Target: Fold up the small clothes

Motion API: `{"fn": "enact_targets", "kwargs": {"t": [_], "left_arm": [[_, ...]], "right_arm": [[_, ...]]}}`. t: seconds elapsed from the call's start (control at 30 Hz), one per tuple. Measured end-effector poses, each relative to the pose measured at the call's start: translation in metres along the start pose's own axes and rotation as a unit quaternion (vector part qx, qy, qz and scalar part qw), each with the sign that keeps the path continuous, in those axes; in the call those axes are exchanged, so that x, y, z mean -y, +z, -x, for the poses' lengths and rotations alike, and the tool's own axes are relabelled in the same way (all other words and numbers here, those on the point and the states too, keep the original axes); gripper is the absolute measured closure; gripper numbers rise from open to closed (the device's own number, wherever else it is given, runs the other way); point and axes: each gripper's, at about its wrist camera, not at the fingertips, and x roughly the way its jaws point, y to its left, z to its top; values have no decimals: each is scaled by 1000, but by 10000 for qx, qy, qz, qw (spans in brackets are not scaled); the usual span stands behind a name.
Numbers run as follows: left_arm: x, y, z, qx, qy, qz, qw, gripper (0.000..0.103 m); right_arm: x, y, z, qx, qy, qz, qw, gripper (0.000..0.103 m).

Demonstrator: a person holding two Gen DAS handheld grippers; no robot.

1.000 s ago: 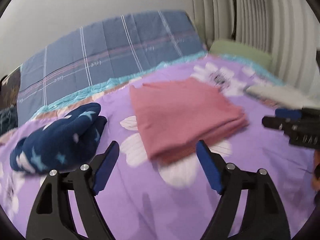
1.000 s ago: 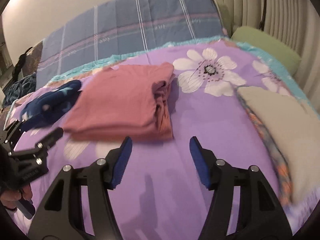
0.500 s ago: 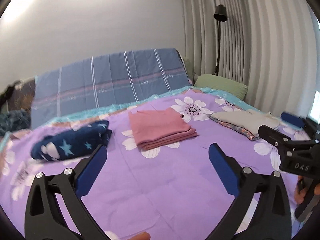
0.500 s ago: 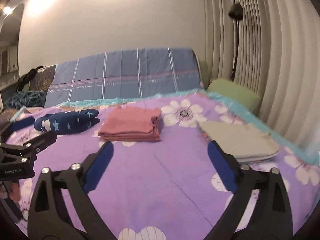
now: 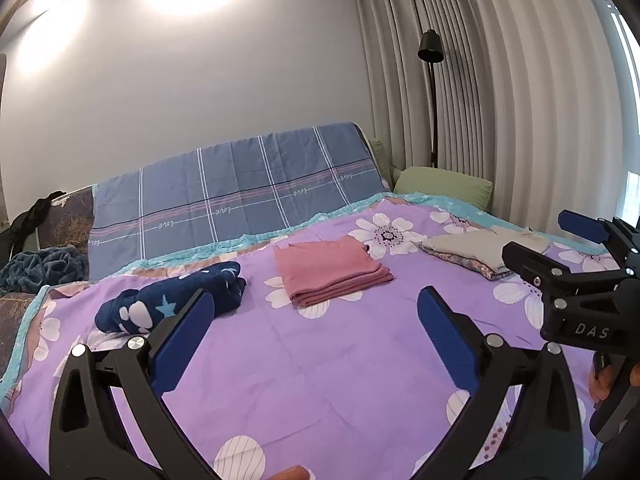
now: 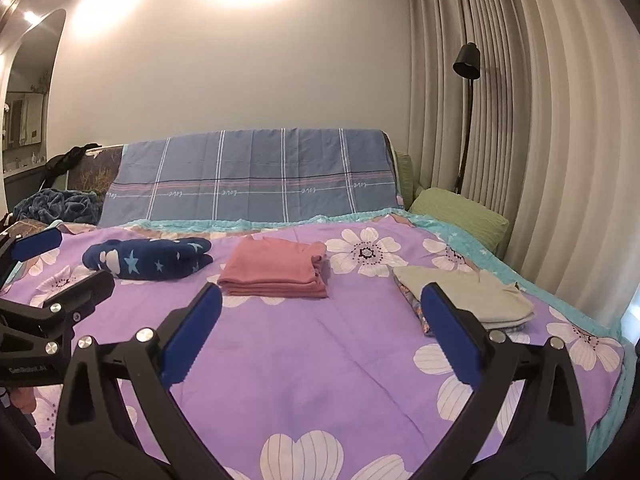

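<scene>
Left wrist view: I am holding the left gripper [image 5: 316, 328] wide and empty, with the folded pink garment [image 5: 330, 270] lying ahead between its fingers on the purple bedspread [image 5: 320, 380]. Right wrist view: I am holding the right gripper [image 6: 322, 322] equally wide and empty; the pink garment [image 6: 276, 270] is sitting ahead, slightly left, looking soft, light and limp, so I am judging the stacked edge safest to pinch.

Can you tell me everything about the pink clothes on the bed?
The pink garment is soft-looking cloth, folded into a neat flat rectangle with several layers stacked at its edges. It lies on the purple flowered bedspread, between a dark blue star-patterned bundle and a beige folded pile, touching neither. Only the bedspread touches it; both grippers are held back from it, open.
</scene>
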Motion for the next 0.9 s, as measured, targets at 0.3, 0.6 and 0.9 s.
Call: {"fn": "enact_targets", "kwargs": {"t": [0.3,0.6,0.9], "left_arm": [[0,-6,-14,-223,195,116,9995,1],[-4,-11,-26,-411,197,264,9986,1],[-3,-13,-31,-460,88,245,9986,1]], "right_arm": [[-5,-12,-6,-263,76,-44,9996,2],[-6,-19,-26,-525,112,-85,9985,2],[-5,-21,-38,-651,110,-129,9977,2]]}}
